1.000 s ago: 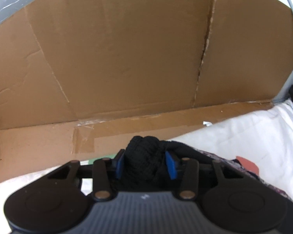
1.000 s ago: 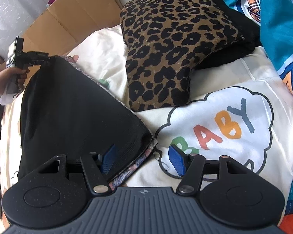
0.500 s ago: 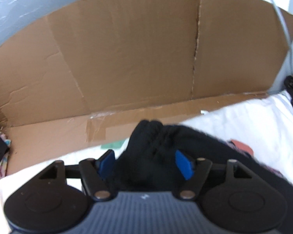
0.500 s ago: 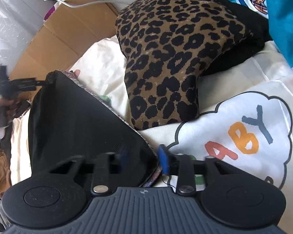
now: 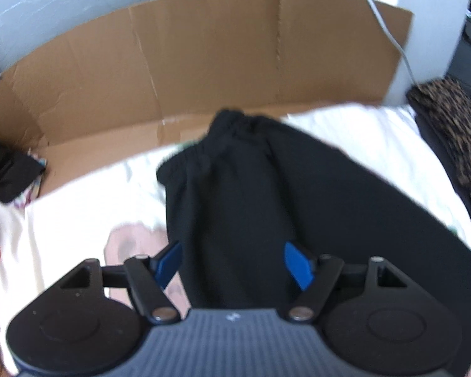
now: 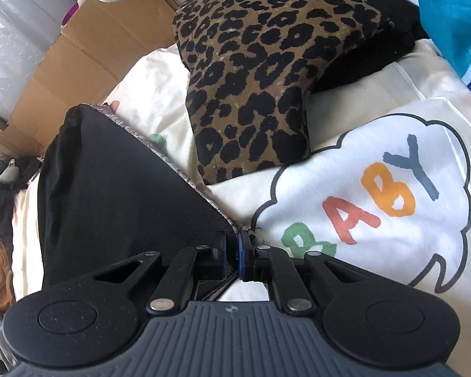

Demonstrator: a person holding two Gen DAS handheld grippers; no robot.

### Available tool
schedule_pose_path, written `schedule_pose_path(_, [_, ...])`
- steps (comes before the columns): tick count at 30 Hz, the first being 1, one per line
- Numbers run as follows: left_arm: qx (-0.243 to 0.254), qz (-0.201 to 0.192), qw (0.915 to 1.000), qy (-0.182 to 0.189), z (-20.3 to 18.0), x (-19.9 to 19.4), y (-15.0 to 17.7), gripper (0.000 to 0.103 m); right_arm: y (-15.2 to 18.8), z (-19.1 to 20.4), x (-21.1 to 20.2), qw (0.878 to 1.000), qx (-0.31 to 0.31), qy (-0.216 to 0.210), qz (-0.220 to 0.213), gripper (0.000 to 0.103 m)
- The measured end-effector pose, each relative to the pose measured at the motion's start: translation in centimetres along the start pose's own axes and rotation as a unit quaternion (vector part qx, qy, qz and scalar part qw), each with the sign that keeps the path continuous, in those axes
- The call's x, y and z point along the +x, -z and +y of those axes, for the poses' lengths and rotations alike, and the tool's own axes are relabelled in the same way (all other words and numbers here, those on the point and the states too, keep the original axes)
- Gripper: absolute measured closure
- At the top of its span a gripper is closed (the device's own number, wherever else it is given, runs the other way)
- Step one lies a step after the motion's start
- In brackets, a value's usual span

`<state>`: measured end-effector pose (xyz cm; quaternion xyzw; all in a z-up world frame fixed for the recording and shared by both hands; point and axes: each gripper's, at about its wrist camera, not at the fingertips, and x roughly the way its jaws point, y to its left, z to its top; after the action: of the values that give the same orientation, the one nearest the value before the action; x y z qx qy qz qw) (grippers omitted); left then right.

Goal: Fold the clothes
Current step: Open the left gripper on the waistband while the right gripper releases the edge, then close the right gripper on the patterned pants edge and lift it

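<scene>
On the bed sheet, right hand-held gripper clamps black garment corner w/ left hand-held gripper spread apart above it.

A black garment with a speckled grey edge lies on a cream sheet. Beside it sits a brown cushion with black leopard spots. A white cloud print spells BABY in green, red, orange and blue. Tan cardboard stands behind.
</scene>
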<state>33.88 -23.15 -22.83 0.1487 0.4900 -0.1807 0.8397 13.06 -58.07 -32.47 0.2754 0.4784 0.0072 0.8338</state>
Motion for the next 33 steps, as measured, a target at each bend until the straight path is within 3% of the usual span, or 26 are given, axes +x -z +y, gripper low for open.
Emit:
schedule_pose_path(12, [-0.026, 0.062, 0.9976, 0.020, -1.8, -2.9, 6.6, 0.028, -0.1, -0.6, 0.1, 1.000, -0.004, -0.001, 0.005, 0.098])
schedule_pose_path(15, [-0.058, 0.064, 0.9960, 0.025, -2.1, -3.7, 7.3, 0.028, -0.3, -0.8, -0.3, 1.000, 0.009, -0.011, -0.005, 0.091])
schedule_pose_path(18, [-0.088, 0.060, 0.9939, 0.030, -2.6, -4.5, 8.1, 0.028, -0.2, -0.8, -0.7, 1.000, 0.008, -0.008, -0.015, 0.063])
schedule_pose_path(19, [-0.097, 0.059, 0.9931, 0.031, -2.9, -4.9, 8.4, 0.028, -0.1, -0.9, -0.8, 1.000, 0.008, -0.010, -0.016, 0.059])
schedule_pose_path(33, [-0.175, 0.089, 0.9795, 0.046, -6.8, -6.8, 14.8, 0.028, 1.1, -2.2, 0.3, 0.997, 0.069, -0.032, -0.006, 0.059])
